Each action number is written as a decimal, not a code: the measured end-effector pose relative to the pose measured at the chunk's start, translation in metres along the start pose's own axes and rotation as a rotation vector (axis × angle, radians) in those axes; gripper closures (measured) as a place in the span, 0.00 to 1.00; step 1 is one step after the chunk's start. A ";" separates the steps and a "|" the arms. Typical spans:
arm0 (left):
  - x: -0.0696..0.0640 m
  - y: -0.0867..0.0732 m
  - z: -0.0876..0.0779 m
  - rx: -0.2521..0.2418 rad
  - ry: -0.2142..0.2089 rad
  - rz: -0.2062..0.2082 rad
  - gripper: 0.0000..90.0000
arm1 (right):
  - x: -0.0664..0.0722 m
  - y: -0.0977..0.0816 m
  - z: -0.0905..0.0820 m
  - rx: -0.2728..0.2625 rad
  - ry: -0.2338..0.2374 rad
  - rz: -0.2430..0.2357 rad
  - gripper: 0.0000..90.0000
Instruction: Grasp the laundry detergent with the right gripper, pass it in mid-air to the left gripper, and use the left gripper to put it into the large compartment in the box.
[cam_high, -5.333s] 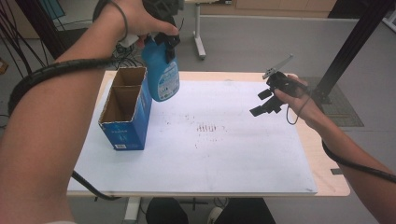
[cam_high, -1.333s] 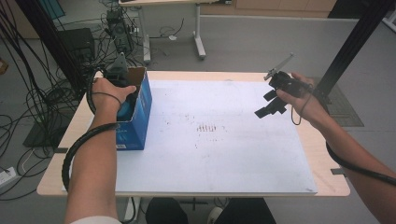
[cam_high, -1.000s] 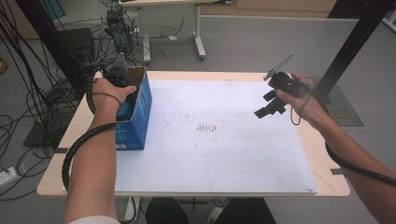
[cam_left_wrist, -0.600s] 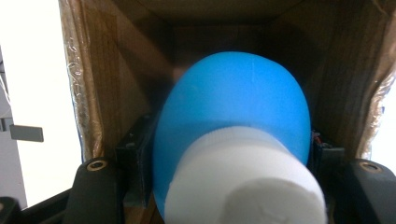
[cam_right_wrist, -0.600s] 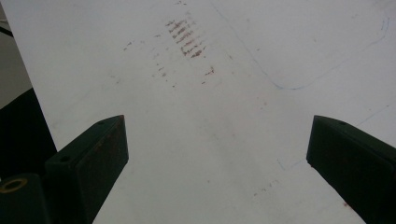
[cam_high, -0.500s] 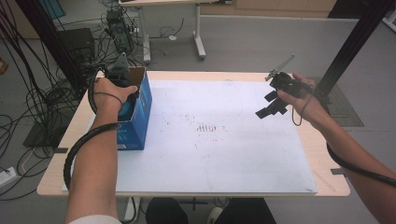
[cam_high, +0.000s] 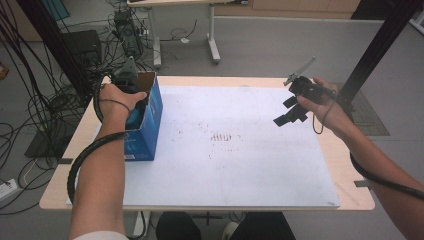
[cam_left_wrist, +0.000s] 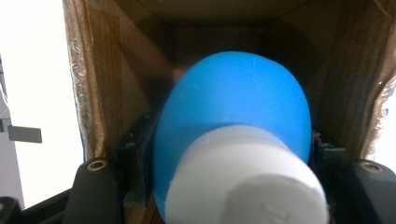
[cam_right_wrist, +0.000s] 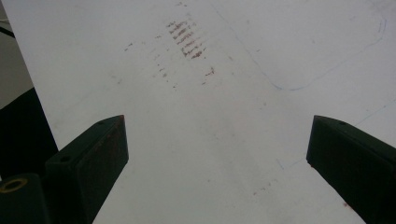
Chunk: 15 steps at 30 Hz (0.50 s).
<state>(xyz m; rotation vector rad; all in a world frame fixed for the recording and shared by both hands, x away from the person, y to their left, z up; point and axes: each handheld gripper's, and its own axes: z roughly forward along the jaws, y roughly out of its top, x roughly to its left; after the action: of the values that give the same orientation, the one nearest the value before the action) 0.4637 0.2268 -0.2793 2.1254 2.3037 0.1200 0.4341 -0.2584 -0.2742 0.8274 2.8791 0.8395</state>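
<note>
Packing looks like the step in hand: the left hand-held gripper (cam_high: 131, 100) is gripping a blue bottle (cam_left_wrist: 233, 121) with a white cap (cam_left_wrist: 247, 182), jaws pressing on either side, deep inside the open cardboard box (cam_high: 145, 122) at the table's (cam_high: 345, 165) far left. Next, I judge, the jaws need opening and lifting straight out. The right hand-held gripper (cam_high: 287, 114) is hovering wide and empty over the white sheet (cam_high: 240, 165).
</note>
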 end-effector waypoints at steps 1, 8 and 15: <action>0.000 0.000 0.000 -0.001 0.000 -0.001 0.39 | 0.000 0.000 0.000 -0.002 -0.001 0.001 0.06; 0.001 0.000 0.000 -0.005 -0.004 -0.002 0.39 | -0.001 0.000 -0.001 -0.004 -0.002 0.002 0.06; 0.001 0.000 0.000 -0.005 -0.004 0.000 0.39 | 0.000 0.001 -0.002 -0.009 -0.003 -0.003 0.06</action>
<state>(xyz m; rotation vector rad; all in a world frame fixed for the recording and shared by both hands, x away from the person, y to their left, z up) 0.4634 0.2275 -0.2795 2.1219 2.2983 0.1214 0.4343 -0.2582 -0.2719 0.8218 2.8713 0.8499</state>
